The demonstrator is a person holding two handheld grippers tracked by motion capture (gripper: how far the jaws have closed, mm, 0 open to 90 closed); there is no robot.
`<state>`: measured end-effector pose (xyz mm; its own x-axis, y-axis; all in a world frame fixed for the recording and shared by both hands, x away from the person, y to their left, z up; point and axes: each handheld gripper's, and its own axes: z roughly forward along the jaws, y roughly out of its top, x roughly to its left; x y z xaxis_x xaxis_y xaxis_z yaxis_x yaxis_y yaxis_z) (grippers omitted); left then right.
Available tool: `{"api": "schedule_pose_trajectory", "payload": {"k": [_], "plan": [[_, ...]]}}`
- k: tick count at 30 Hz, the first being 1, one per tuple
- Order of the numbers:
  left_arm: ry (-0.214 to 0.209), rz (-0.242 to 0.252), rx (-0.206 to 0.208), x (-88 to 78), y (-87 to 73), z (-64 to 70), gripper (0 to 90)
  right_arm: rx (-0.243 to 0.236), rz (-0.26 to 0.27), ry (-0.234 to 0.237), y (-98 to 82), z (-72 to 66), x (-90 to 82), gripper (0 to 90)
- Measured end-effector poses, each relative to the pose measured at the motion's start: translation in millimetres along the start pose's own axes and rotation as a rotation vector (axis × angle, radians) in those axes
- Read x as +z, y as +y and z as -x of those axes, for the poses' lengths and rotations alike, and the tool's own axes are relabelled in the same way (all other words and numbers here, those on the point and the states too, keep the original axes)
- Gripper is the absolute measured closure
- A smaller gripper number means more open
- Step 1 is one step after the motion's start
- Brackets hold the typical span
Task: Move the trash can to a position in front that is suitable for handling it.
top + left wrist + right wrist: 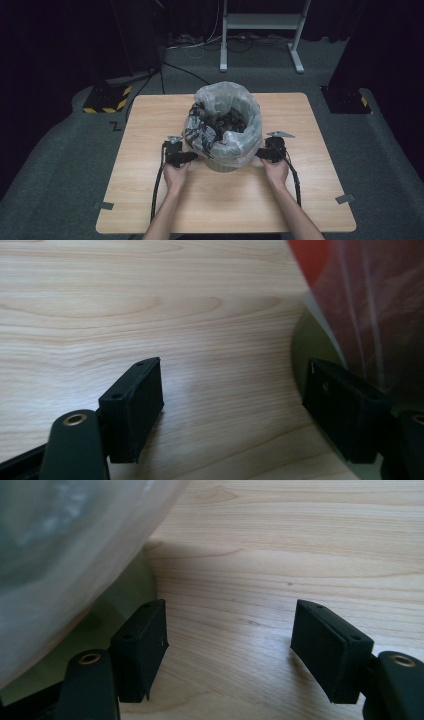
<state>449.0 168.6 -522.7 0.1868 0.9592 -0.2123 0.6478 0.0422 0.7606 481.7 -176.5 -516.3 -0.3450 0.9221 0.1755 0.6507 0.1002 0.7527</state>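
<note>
Bin body: the grey-green bin point(222, 164) is mostly hidden under the draped plastic liner point(230, 100); just its base shows.
Bin contents: the dark clutter point(225, 122) inside is too small and dim to identify.
Red patch: blurred behind the liner point(312, 255) and cut by the top edge in the left gripper view; cannot tell what it is.
Forearms: cut off by the bottom edge in the high view.
Right gripper view liner: a blurred white mass point(65, 545) running off the left and top edges.

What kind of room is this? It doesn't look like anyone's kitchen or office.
Probably a lab or recording studio set up for filming handwork. A lone wooden table stands on grey carpet, ringed by dark curtains, with hazard-striped stand bases and loose cables behind it. On it sits a small bin lined with a plastic bag.
</note>
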Motion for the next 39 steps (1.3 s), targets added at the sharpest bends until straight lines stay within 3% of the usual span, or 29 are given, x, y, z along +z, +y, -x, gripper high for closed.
{"api": "schedule_pose_trajectory", "payload": {"k": [1, 12, 20, 23, 27, 39], "plan": [[0.012, 0.005, 0.019, 0.3, 0.1, 3.8, 26.8, -0.003, -0.001, 0.005, -0.3, -2.3, 0.8, 30.5], [0.027, 0.016, 0.056, 3.4, 0.6, 18.0, 30.8, -0.018, -0.004, 0.001, -1.2, -0.1, 0.9, 31.2], [0.020, 0.005, 0.075, 8.4, 0.1, 32.5, 28.3, -0.021, -0.013, -0.007, -1.1, 15.9, -5.4, 29.6], [0.034, -0.026, 0.115, 11.1, 5.0, 41.7, 28.7, -0.011, -0.011, -0.013, -1.2, 22.3, -7.1, 30.2], [0.030, -0.032, 0.133, 14.3, 7.0, 49.9, 28.6, 0.006, -0.007, -0.019, -1.6, 30.2, -9.3, 30.5], [0.003, -0.015, 0.134, 23.2, 5.6, 66.2, 29.4, 0.012, -0.009, -0.050, -2.4, 47.0, -17.5, 30.8]]}}
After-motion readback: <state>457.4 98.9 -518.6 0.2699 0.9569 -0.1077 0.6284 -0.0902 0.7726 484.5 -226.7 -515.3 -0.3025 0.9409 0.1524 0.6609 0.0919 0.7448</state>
